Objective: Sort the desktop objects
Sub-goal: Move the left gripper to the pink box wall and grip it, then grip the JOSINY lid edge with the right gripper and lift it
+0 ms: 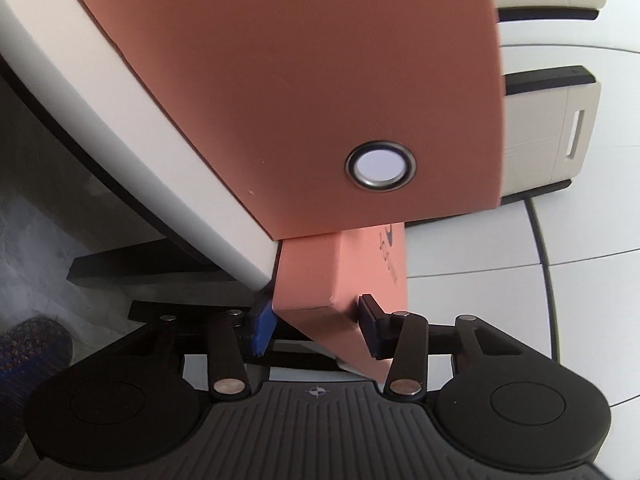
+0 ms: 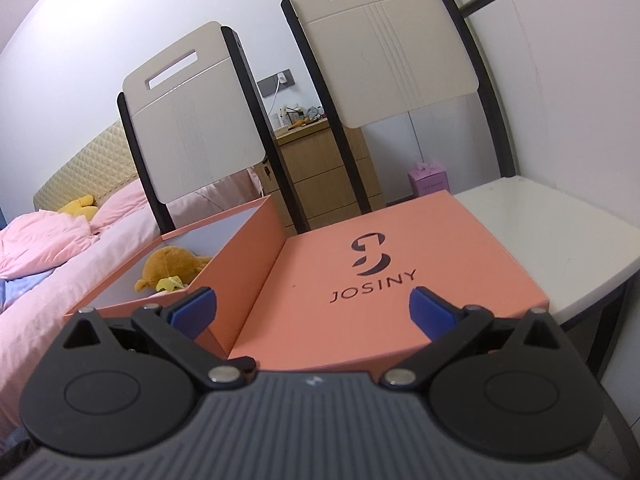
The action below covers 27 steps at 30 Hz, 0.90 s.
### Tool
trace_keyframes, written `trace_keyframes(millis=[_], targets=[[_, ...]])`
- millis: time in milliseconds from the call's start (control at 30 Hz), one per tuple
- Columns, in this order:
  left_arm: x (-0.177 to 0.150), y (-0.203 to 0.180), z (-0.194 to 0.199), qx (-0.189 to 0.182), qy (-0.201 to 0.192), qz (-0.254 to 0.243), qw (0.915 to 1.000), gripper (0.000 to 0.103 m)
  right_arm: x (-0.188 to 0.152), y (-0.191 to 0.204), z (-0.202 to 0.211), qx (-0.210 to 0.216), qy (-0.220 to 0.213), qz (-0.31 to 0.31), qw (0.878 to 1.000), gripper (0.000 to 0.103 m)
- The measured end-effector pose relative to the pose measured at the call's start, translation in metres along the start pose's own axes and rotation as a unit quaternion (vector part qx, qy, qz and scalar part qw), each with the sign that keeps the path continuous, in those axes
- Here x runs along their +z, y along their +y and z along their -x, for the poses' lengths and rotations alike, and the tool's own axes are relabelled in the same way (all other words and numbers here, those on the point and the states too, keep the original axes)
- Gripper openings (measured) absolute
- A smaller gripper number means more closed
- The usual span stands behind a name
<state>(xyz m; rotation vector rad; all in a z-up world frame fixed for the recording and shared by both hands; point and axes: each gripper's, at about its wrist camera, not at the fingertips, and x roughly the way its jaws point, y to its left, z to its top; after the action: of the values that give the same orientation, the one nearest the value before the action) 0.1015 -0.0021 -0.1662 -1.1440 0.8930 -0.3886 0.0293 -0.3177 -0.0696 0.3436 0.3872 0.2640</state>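
Salmon-pink cardboard box (image 2: 224,252) with brown plush toy (image 2: 170,266) inside sits at white table's (image 2: 560,232) near-left edge. Our left gripper (image 1: 316,326) pinches its lid's (image 2: 400,272) corner, likely for closing; right gripper (image 2: 312,310) hovers wide apart, empty.

Left wrist cam sits super close, jammed against the box (image 1: 280,100) wall at the table (image 1: 480,248) edge. Right wrist cam hangs back a bit, facing the lid (image 2: 392,272), chairs (image 2: 392,52) behind. Both catch box and chairs.
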Motion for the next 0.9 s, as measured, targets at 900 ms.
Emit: trace_keyframes(millis=[900], targets=[[-0.042, 0.019, 0.022, -0.036, 0.008, -0.014, 0.9992, 0.061, -0.006, -0.011, 0.025, -0.005, -0.001, -0.01, 1.0, 0.103]])
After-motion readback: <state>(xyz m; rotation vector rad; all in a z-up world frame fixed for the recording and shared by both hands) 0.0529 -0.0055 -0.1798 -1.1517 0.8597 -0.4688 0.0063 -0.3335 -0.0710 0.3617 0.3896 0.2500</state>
